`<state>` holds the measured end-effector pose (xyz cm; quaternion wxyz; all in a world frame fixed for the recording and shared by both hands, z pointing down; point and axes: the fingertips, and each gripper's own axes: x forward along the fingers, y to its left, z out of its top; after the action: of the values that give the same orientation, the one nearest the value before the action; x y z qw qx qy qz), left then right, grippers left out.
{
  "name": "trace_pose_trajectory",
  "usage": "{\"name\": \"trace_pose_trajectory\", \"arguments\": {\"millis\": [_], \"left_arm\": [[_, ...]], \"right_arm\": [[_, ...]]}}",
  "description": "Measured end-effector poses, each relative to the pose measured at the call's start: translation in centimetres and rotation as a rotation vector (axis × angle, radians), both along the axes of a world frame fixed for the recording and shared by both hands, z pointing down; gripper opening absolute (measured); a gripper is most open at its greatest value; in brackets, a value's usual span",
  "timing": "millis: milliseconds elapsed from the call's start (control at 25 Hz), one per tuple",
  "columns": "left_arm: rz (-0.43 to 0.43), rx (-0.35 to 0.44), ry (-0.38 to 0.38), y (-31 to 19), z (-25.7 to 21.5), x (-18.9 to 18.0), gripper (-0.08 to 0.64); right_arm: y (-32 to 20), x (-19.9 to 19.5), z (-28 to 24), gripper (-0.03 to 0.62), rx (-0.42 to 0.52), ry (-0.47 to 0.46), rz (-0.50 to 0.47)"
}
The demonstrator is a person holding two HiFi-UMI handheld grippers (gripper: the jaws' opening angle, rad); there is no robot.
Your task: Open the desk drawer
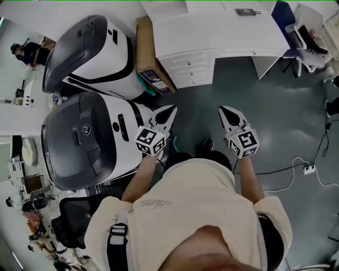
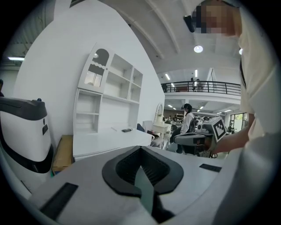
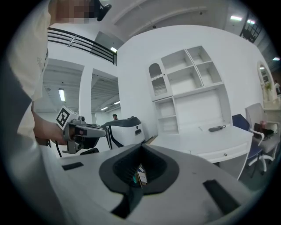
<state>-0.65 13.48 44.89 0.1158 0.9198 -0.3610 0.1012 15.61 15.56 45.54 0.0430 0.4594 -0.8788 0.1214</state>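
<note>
The white desk (image 1: 228,37) stands ahead of me, with a stack of drawers (image 1: 188,68) under its left end. Both grippers hang over the grey floor well short of it, pointing at it. My left gripper (image 1: 170,110) is shut and empty, its jaws tapering to a point. My right gripper (image 1: 223,110) is shut too, with nothing held. In the left gripper view, the desk top (image 2: 105,139) shows beyond the closed left gripper (image 2: 140,148). From the right gripper (image 3: 141,146), the desk (image 3: 210,139) and a drawer knob (image 3: 225,154) are visible.
Two large white-and-black pods (image 1: 87,135) (image 1: 92,53) fill the left side, close to my left arm. A cardboard box (image 1: 150,53) leans beside the drawers. A small dark device (image 1: 247,11) lies on the desk. A blue chair (image 1: 288,24) and a power strip (image 1: 309,169) are on the right.
</note>
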Motion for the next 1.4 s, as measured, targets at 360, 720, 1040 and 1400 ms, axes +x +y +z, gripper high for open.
{"name": "trace_pose_trajectory", "arguments": {"millis": [360, 720, 1040, 1400], "left_arm": [[-0.003, -0.036, -0.057, -1.4, 0.6, 1.4, 0.000], [0.066, -0.053, -0.018, -4.7, 2.2, 4.8, 0.000], [0.045, -0.050, 0.033, -9.2, 2.3, 4.1, 0.000], [0.023, -0.048, -0.010, -16.0, 4.2, 0.4, 0.000]], "right_arm": [[-1.0, 0.8, 1.8, -0.006, -0.034, -0.058, -0.021], [-0.9, 4.5, 3.8, -0.006, -0.095, -0.038, 0.087], [-5.0, 4.1, 3.5, -0.006, -0.095, 0.010, 0.077], [-13.2, 0.2, 3.4, -0.006, -0.119, 0.044, 0.021]]}}
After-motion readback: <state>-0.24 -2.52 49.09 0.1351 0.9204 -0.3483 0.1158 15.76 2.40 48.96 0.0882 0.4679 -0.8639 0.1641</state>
